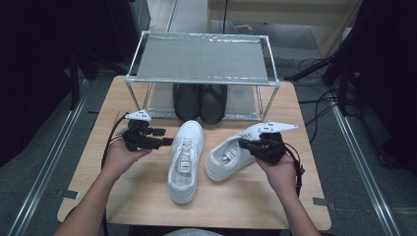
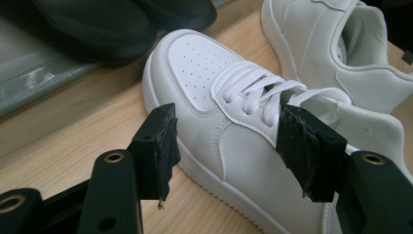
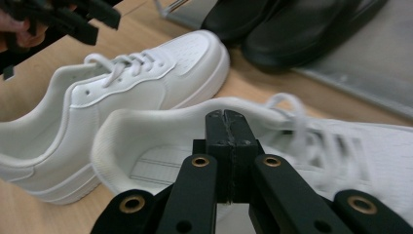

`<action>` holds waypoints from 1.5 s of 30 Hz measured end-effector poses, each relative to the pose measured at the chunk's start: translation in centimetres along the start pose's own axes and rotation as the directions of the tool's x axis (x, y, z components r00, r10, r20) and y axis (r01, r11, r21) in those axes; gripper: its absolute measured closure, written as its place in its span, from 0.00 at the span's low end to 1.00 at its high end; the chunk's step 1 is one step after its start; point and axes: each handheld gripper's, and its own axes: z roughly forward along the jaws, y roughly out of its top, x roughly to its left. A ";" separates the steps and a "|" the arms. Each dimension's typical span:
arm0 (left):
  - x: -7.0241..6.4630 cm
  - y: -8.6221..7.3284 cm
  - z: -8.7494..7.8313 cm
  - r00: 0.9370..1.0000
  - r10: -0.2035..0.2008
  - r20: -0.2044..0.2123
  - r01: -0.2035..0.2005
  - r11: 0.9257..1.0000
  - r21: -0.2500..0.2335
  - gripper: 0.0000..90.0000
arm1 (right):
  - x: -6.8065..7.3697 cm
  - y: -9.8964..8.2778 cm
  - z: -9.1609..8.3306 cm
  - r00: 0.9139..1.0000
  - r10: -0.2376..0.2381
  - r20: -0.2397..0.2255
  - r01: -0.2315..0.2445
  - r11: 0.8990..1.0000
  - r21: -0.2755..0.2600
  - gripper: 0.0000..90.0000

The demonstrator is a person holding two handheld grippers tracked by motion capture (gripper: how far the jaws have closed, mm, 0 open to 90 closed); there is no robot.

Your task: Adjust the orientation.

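Two white sneakers lie on the wooden table. The left sneaker points its toe at the rack. My left gripper is open beside its laced upper, with the pads short of the leather. The right sneaker lies at an angle, heel toward the person. My right gripper is shut, its tips over the shoe's opening near the far collar rim. Whether they pinch any of the shoe I cannot make out.
A metal-framed rack with a grey top shelf stands at the back of the table. A pair of black shoes sits on its lower shelf. Cables trail off both sides.
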 end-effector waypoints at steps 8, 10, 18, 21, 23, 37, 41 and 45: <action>0.0 -0.1 0.1 1.000 -0.006 0.003 0.006 1.000 0.003 0.45 | 1.7 -0.2 2.4 0.998 -0.015 -0.062 0.019 0.998 0.053 1.00; 0.0 -0.1 0.0 1.000 -0.005 0.004 0.005 1.000 0.003 0.45 | 2.0 -0.5 3.0 0.997 -0.026 -0.068 0.032 0.996 0.079 1.00; -0.2 -0.1 0.1 1.000 -0.002 0.007 0.002 1.000 0.006 0.45 | 2.4 -1.7 4.4 0.996 -0.029 -0.085 0.042 0.987 0.153 1.00; -0.2 -0.1 0.0 1.000 -0.003 0.008 0.003 1.000 0.006 0.45 | 2.8 -1.9 4.5 0.995 -0.034 -0.095 0.050 0.984 0.169 1.00; -0.2 -0.1 0.0 1.000 -0.004 0.009 0.004 1.000 0.003 0.45 | 3.1 -2.2 4.6 0.994 -0.040 -0.101 0.057 0.984 0.170 1.00; -0.3 -0.1 0.3 1.000 -0.011 0.017 0.011 1.000 0.000 0.45 | 3.4 -4.5 2.0 0.991 0.022 -0.135 0.006 0.980 0.201 1.00; -0.3 0.0 0.3 1.000 -0.011 0.018 0.011 1.000 -0.012 0.45 | 3.5 -5.2 1.0 0.991 0.028 -0.131 0.000 0.977 0.211 1.00; -0.3 0.0 0.3 1.000 -0.008 0.020 0.009 1.000 -0.017 0.45 | 3.6 -4.8 0.0 0.991 0.022 -0.131 0.001 0.984 0.176 1.00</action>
